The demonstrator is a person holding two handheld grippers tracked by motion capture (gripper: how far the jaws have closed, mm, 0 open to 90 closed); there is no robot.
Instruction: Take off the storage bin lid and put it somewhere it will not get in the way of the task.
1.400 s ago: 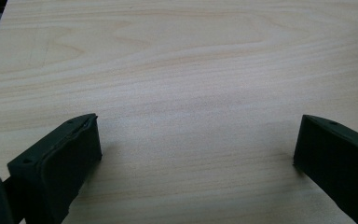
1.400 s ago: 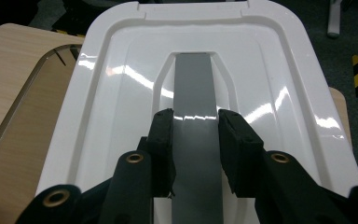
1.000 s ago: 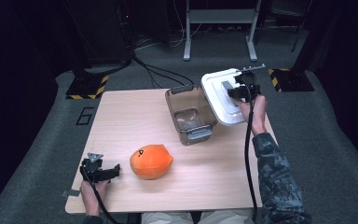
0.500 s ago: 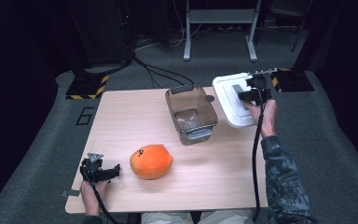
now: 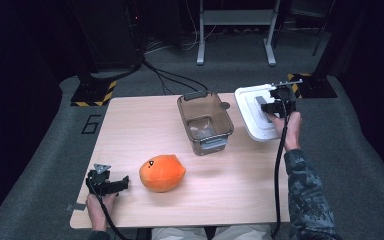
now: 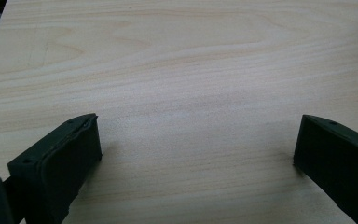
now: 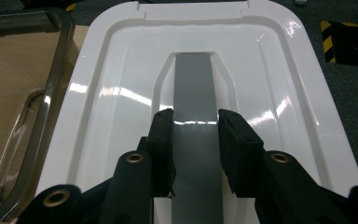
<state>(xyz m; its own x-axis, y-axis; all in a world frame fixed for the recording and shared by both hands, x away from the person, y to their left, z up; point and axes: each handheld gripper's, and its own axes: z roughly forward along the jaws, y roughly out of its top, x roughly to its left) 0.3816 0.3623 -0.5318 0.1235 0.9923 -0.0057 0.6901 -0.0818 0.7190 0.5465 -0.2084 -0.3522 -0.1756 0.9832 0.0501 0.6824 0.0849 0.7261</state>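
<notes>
A white lid point(image 5: 250, 117) with a grey handle strip point(image 7: 195, 84) is by the table's far right corner. My right gripper point(image 5: 276, 108) is shut on that strip, one pad on each side point(image 7: 196, 123). I cannot tell whether the lid rests on the table. The clear smoky box point(image 5: 205, 122) stands open left of the lid, its rim point(image 7: 51, 79) close beside the lid's edge. An orange rounded object point(image 5: 162, 172) lies front left. Just left of it my left gripper point(image 5: 123, 181) sits low over the wood, jaws wide with nothing between them point(image 6: 196, 135).
The light wooden table point(image 5: 145, 125) has bare room in the middle and along the front. Dark carpet surrounds it, with yellow-black striped stand bases point(image 5: 92, 92) and cables point(image 5: 170, 77) behind. A cable hangs from my right gripper along the sleeve point(image 5: 280, 165).
My right gripper has carried the lid rightward and lower, away from above the box toward the table's right edge. The left gripper and the orange object have stayed put.
</notes>
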